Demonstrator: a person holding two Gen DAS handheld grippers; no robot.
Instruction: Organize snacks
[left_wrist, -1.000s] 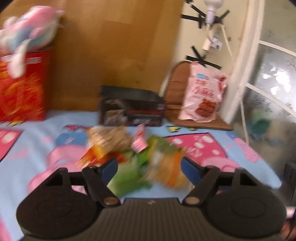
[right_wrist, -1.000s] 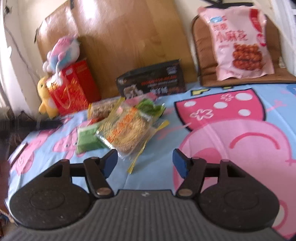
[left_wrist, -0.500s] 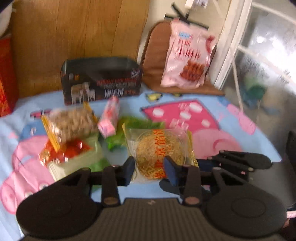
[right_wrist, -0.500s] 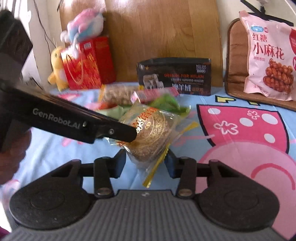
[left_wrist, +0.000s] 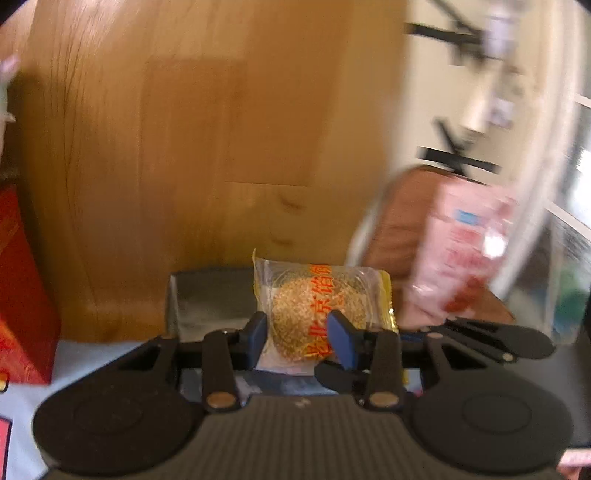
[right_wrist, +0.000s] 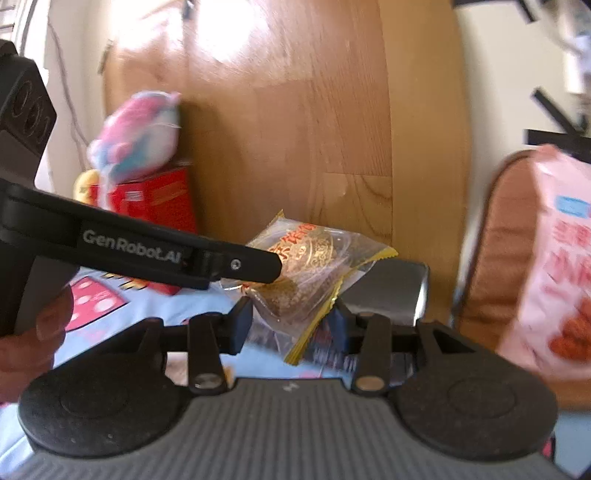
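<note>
Both tongs are lifted from the worktop and meet at one snack packet, a clear wrapper with yellow edges and a round golden cake inside. The left tongs hold it, the blue pads pressing on the cake from both sides. The right tongs stand around the lower corner of the same packet; I cannot tell if their pads really press it. Just behind the packet is an open dark box, in front of a wooden board. To the right of the tongs a pink snack bag leans on a brown cushion. To the left a red box carries a plush toy.
</note>
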